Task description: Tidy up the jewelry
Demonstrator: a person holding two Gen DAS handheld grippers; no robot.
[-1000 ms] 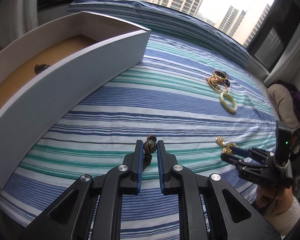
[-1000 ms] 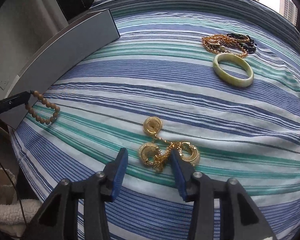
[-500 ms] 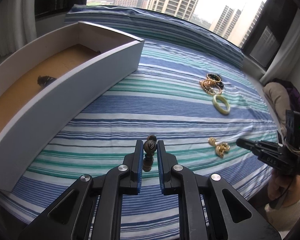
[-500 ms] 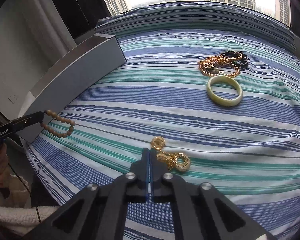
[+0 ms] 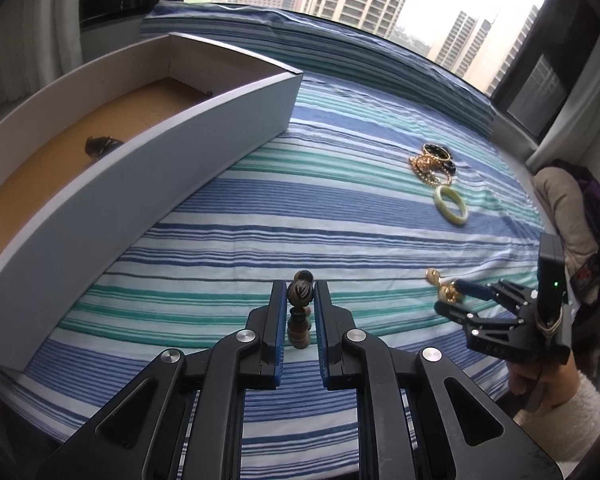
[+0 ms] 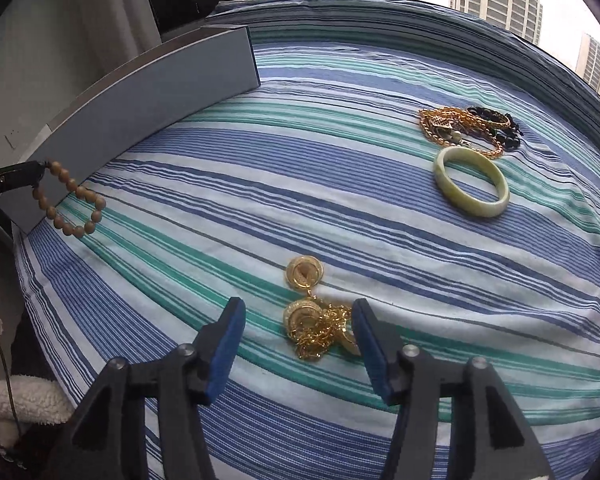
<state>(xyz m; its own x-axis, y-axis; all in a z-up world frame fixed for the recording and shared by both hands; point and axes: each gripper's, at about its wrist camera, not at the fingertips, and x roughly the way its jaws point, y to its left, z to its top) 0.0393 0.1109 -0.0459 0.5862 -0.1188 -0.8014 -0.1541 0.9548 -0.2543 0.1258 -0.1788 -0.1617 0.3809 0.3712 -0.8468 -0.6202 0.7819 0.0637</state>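
Observation:
My left gripper point(image 5: 299, 300) is shut on a brown wooden bead bracelet point(image 5: 299, 295), which hangs from its tip above the striped bed near the box corner point(image 6: 70, 200). A tangled gold chain with round gold discs point(image 6: 316, 320) lies on the bedspread. My right gripper point(image 6: 298, 306) straddles it, low over the bed, one blue pad on each side. Its jaws are opening and do not press on the gold piece. From the left wrist view the right gripper point(image 5: 452, 298) is at the right, around the gold piece point(image 5: 434, 276).
A long white box point(image 5: 180, 152) with a brown floor stands at the left, with a small dark item point(image 5: 98, 146) inside. A pale green bangle point(image 6: 471, 188) and a pile of gold chains and black beads point(image 6: 460, 126) lie farther back. A person's hand and sleeve point(image 5: 556, 396) hold the right gripper.
The right gripper was open around the gold piece, then shut and lifted off it with nothing gripped; now it is back down, open around it. The left gripper kept hold of the bracelet.

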